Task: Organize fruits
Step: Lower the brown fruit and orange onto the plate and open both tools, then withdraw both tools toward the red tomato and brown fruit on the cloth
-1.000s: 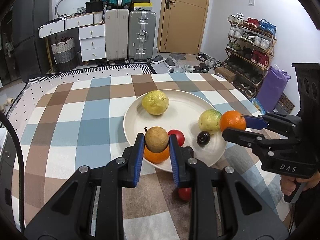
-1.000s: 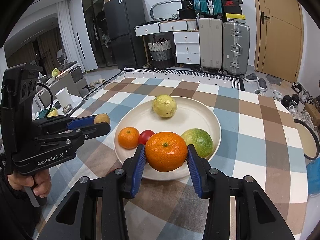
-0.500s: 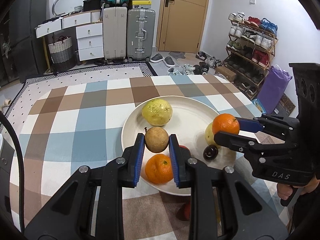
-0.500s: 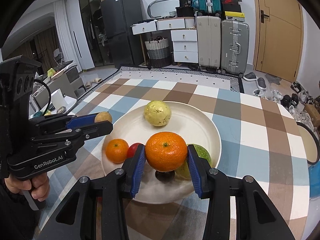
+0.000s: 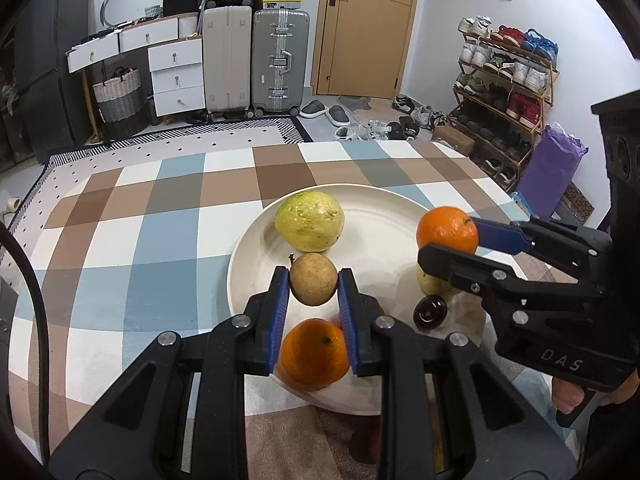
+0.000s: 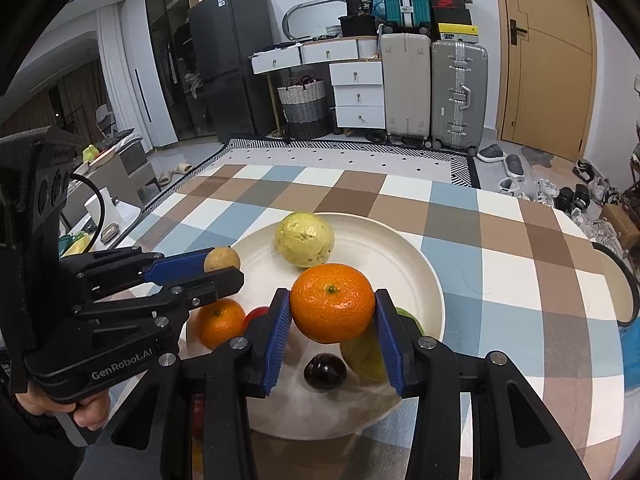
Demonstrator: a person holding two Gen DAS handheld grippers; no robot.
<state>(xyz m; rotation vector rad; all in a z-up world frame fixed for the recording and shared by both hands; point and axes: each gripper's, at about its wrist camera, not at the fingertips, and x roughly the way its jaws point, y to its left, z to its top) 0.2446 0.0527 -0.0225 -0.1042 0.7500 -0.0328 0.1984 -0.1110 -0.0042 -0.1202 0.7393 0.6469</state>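
Note:
My left gripper (image 5: 313,284) is shut on a small brown round fruit (image 5: 313,279) and holds it above the left part of the cream plate (image 5: 384,228). My right gripper (image 6: 332,312) is shut on an orange (image 6: 332,302) above the plate's (image 6: 416,276) near side. On the plate lie a yellow-green guava (image 5: 309,222), a second orange (image 5: 314,354), a dark plum (image 5: 430,311), a green-yellow fruit (image 6: 366,354) and a red fruit (image 6: 256,314), mostly hidden. The right gripper shows in the left wrist view (image 5: 448,242), and the left gripper in the right wrist view (image 6: 222,266).
The plate sits on a table with a blue, brown and white checked cloth (image 5: 160,220). A red fruit (image 5: 370,438) lies on the cloth near the plate's front edge, partly hidden by my left fingers. Suitcases, drawers and a shoe rack stand beyond the table.
Both grippers have moved forward over the plate, each still holding its fruit. The plate and the fruits on it now sit nearer and lower in both views.

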